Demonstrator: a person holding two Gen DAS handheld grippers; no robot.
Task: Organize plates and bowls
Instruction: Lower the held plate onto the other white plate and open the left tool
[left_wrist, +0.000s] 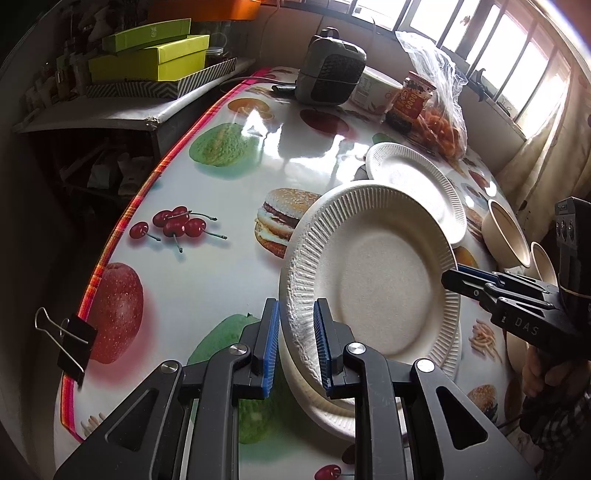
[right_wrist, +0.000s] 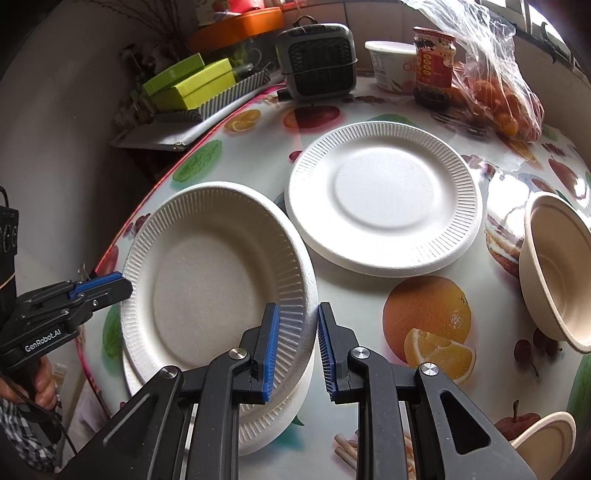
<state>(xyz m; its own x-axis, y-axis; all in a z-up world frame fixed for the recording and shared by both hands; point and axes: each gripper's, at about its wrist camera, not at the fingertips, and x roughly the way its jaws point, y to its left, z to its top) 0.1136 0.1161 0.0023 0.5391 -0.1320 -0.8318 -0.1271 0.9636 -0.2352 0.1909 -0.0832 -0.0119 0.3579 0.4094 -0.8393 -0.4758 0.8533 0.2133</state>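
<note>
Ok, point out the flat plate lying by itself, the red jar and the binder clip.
Flat plate (right_wrist: 384, 192), right wrist view, on its smooth centre.
Red jar (right_wrist: 433, 62), right wrist view, on its label.
Binder clip (left_wrist: 75, 345), left wrist view, on its black body.

We are holding the left gripper (left_wrist: 295, 343) and right gripper (right_wrist: 295, 347) level, jaws parted, pointing toward each other.

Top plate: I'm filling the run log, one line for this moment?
top plate tilted on stack | left gripper open around rim | right gripper open around opposite rim | second plate flat, apart
</note>
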